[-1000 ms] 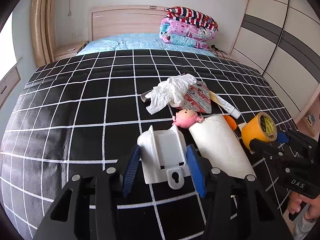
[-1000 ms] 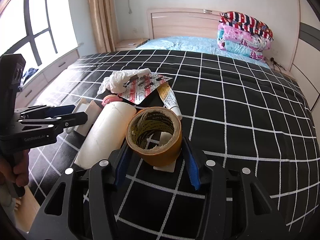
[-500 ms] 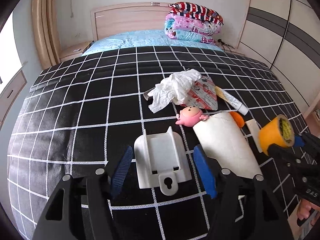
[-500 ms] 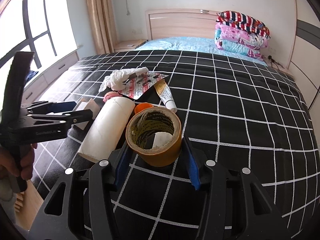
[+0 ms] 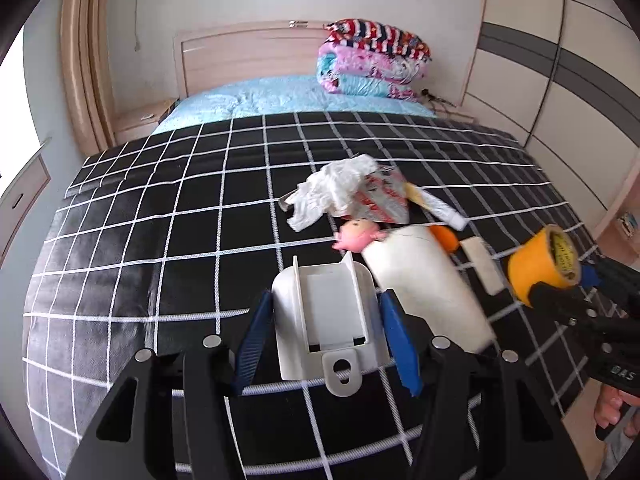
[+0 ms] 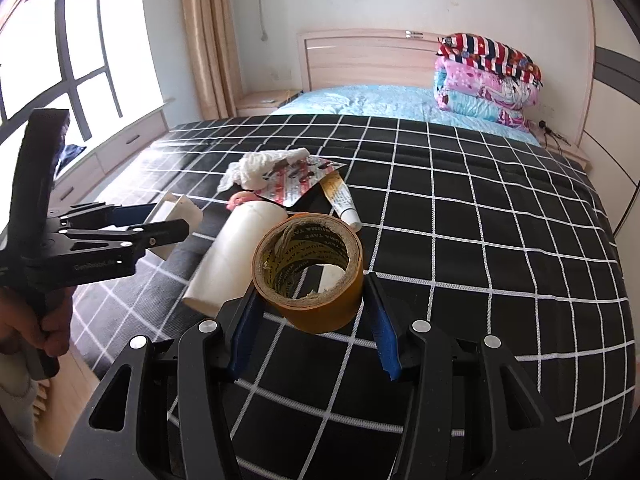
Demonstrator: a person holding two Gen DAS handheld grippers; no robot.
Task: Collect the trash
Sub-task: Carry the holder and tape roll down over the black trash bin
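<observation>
My left gripper [image 5: 326,330] is shut on a white plastic holder [image 5: 328,316] and holds it above the checked bedspread [image 5: 160,248]. My right gripper [image 6: 312,316] is shut on a yellow tape roll [image 6: 310,270], lifted off the bed; the roll also shows in the left wrist view [image 5: 544,266]. On the bed lie a white paper roll [image 5: 428,280], a pink doll head [image 5: 358,234], crumpled white tissue [image 5: 336,188], a red-printed wrapper [image 5: 382,200], a tube [image 5: 436,206], an orange cap [image 5: 446,237] and a small white slab [image 5: 482,264].
Folded quilts [image 5: 372,60] are stacked at the headboard [image 5: 248,54]. A wardrobe [image 5: 560,72] stands on the right. A window [image 6: 48,52] and drawer bench [image 6: 112,152] run along the left. The bed's near edge drops to a wooden floor [image 6: 68,396].
Both grippers have risen from the bed with their loads. The left jaws, open around the white holder half a second ago, are closed on it. The tape roll has left the white slab behind.
</observation>
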